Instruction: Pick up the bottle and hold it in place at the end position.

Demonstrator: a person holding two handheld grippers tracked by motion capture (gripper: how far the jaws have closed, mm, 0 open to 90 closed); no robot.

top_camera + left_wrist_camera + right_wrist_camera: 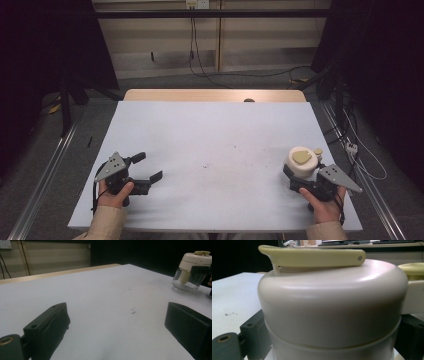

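Since the right gripper (298,176) already clamps the jar (301,162) at the table's (210,150) near right edge, grip below its cream lid (332,302) (glass base: likely slick, fragile); the left gripper (150,167) rests spread, well apart.

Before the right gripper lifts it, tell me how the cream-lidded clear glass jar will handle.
The cream-lidded clear glass jar is probably rigid and breakable, since its lower body looks like glass. It looks empty, so likely light. The right gripper brackets smooth rounded walls, so it may slip; its squat shape should resist tipping.
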